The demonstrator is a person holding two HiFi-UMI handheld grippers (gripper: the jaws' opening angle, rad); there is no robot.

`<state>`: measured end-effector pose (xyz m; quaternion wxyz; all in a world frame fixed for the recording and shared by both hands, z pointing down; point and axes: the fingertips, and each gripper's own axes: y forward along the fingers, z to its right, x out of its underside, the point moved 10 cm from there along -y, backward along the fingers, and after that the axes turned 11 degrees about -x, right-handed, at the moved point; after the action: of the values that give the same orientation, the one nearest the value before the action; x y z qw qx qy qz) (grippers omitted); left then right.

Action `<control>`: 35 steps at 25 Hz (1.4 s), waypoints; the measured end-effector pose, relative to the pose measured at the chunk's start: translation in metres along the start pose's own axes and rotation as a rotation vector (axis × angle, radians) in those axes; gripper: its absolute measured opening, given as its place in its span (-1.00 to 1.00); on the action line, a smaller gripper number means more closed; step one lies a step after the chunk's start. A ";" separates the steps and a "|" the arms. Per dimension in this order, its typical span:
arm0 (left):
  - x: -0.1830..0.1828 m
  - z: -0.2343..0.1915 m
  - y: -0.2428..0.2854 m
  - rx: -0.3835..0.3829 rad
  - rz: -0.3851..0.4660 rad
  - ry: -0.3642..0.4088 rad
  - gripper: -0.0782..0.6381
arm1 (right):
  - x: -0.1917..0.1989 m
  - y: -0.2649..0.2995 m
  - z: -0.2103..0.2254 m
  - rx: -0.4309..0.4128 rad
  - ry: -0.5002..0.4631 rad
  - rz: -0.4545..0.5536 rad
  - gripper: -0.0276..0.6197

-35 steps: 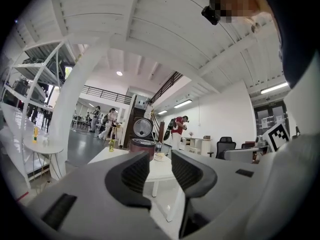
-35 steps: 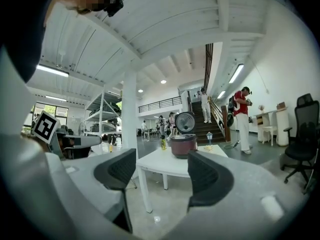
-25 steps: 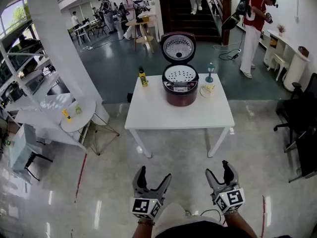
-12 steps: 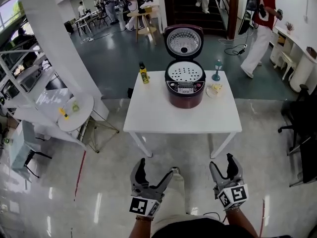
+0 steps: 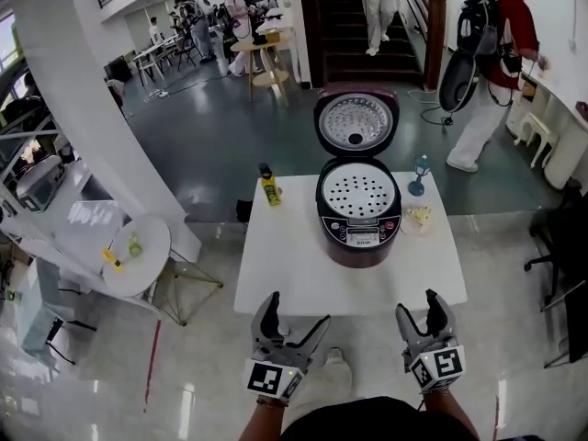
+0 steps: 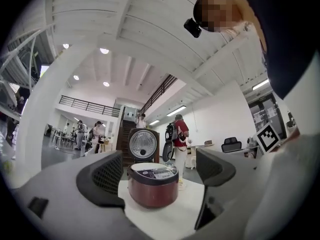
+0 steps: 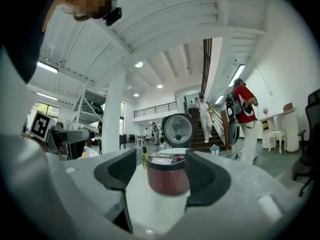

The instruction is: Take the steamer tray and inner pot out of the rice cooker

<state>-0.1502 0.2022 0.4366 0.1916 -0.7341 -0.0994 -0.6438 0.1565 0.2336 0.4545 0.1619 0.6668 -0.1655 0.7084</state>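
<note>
Your left gripper [image 5: 296, 310] sits low in the head view, left of centre. Its jaws are wide apart with nothing between them. Your right gripper [image 5: 419, 303] is low and right of centre. Its jaws are closing slightly but stand well apart, and they too hold nothing.

Both grippers are at the near edge of the white table [image 5: 285, 283], short of the rice cooker [image 5: 359, 232]. The cooker stands at the middle of the frame with its lid [image 5: 356, 122] raised upright behind it. The perforated steamer tray [image 5: 358, 192] lies in the cooker's mouth and covers the inner pot, which you cannot see.

On the table, a yellow bottle [image 5: 269, 187] stands to the cooker's left, and 1 small plate [image 5: 419, 217] sits just beside the cooker on its right.
</note>
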 end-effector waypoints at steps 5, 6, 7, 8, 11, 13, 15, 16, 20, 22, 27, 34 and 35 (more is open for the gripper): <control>0.005 -0.039 0.078 0.036 -0.001 -0.005 0.47 | -0.010 0.071 0.030 0.041 0.006 0.028 0.02; 0.007 -0.046 0.091 0.033 -0.004 -0.014 0.47 | -0.010 0.082 0.035 0.049 0.007 0.028 0.02; 0.009 -0.052 0.103 0.029 -0.015 -0.028 0.47 | -0.010 0.091 0.041 0.059 0.010 0.027 0.02; 0.011 -0.058 0.116 0.025 -0.039 -0.045 0.47 | -0.010 0.099 0.046 0.070 0.014 0.025 0.02; 0.024 -0.069 0.154 0.015 -0.140 -0.059 0.47 | -0.012 0.122 0.064 0.099 0.008 0.011 0.02; 0.031 -0.072 0.174 0.000 -0.168 -0.038 0.47 | -0.013 0.133 0.077 0.111 -0.007 0.001 0.02; 0.036 -0.076 0.192 -0.014 -0.185 -0.037 0.47 | -0.012 0.146 0.091 0.116 -0.014 -0.012 0.02; 0.038 -0.079 0.201 -0.018 -0.196 -0.041 0.47 | -0.010 0.152 0.098 0.117 -0.016 -0.023 0.02; 0.042 -0.082 0.240 -0.016 -0.256 -0.040 0.47 | -0.009 0.181 0.129 0.103 -0.035 -0.083 0.02; 0.041 -0.082 0.258 -0.006 -0.286 -0.056 0.47 | -0.012 0.196 0.145 0.088 -0.038 -0.107 0.02; 0.048 -0.079 0.306 0.045 -0.377 -0.023 0.47 | -0.015 0.238 0.182 0.015 -0.070 -0.174 0.02; 0.071 -0.077 0.376 0.126 -0.629 0.068 0.47 | -0.004 0.305 0.222 -0.063 -0.083 -0.437 0.03; 0.074 -0.077 0.384 0.131 -0.664 0.078 0.47 | -0.002 0.313 0.226 -0.068 -0.085 -0.469 0.03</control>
<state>-0.0585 -0.1848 0.4579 0.0219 -0.6228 -0.3667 -0.6908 0.2168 -0.1478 0.4591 0.3371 0.7104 -0.0364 0.6168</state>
